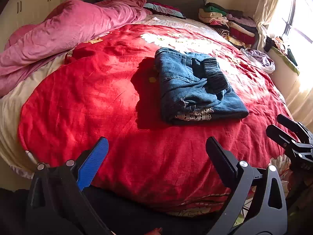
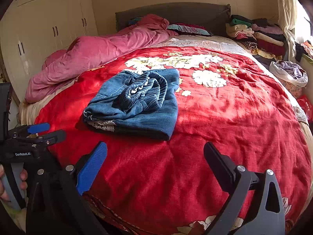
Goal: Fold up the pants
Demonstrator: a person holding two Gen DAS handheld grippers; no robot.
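Jeans (image 1: 195,86) folded into compact bundle, lying mid red floral blanket (image 1: 88,98), waistband on top. Left gripper (image 1: 156,152) and right gripper (image 2: 155,154) both spread wide, empty, near bed edge. Bundle ahead of both, well apart; long axis runs away from grippers. Neither clearly nearer.

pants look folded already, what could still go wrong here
1. The elastic waistband sits bunched and ruffled on top of the folded jeans, so the bundle may spring open if nudged.
2. A pale lace layer pokes out at the near edge; a gripper finger could snag it.
3. The red blanket is soft and wrinkled, so pressing nearby may tip the stack. Both the left gripper and right gripper are open, clear of it.
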